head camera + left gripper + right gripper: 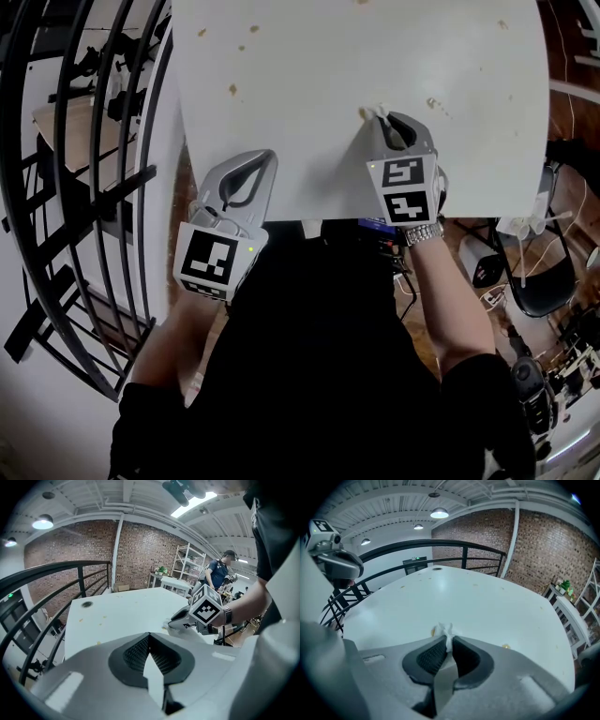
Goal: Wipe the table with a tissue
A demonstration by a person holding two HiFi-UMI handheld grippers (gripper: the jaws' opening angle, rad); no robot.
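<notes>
Several crumbs: unwiped on desk, upper frame; wiping looks barely begun.
Right gripper: jaws pinching tissue.
Left gripper: jaws pressed together, empty.

Bright and even over the white table in the head view, slightly washed out; dim and near black below its edge. Lit from above by a round ceiling lamp and a strip light, both blown out to glare. Strong fisheye bending and dark vignetting round the rims of both gripper views. Soft and out of focus on the close shells of the left gripper and right gripper and on the tissue; sharper farther off.
</notes>
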